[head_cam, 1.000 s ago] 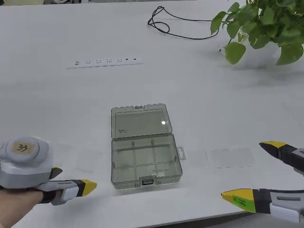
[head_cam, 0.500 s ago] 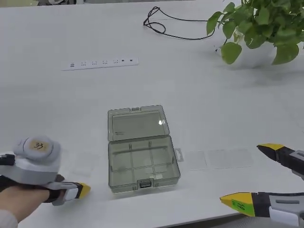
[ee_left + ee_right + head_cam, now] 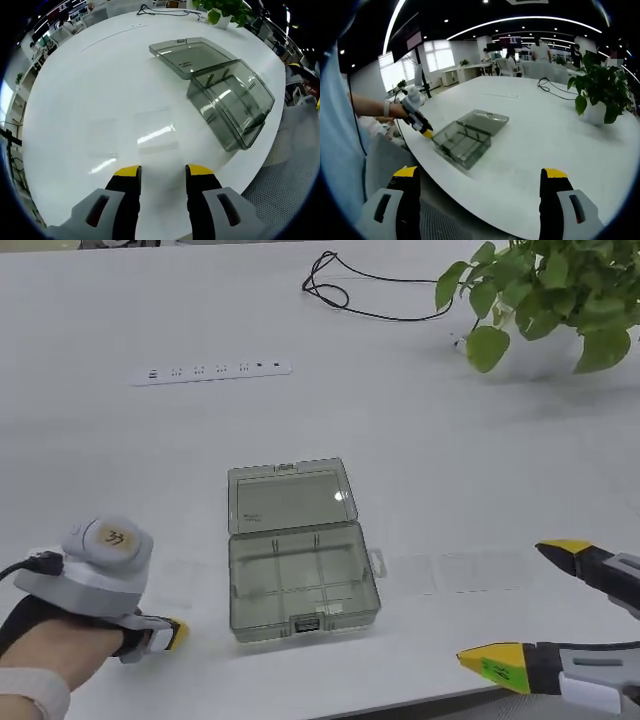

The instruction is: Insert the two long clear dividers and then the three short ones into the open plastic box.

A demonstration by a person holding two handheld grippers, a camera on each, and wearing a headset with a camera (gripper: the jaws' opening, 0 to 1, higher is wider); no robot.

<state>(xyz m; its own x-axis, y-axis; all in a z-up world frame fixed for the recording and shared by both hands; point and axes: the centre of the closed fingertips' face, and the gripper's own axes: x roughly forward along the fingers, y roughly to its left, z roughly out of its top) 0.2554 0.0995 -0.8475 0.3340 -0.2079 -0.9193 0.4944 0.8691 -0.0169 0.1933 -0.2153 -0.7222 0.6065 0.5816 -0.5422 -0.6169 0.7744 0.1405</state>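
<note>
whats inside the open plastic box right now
Faint lines cross the floor of the box: what they are, I cannot tell. No loose item shows there. Its tinted front wall blurs the floor near the latch.

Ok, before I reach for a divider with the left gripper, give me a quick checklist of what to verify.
1. Plastic box open, lid lying flat behind it: ok.
2. Left gripper jaws apart, nothing between them: ok.
3. Clear dividers lying flat ahead of the left gripper, not touching its tips: ok.
4. Right gripper open wide, empty, away from the box: ok.
5. Which pieces are long and which short: cannot tell.
6. Box free of dividers inside: cannot tell; faint lines show through its walls.
</note>
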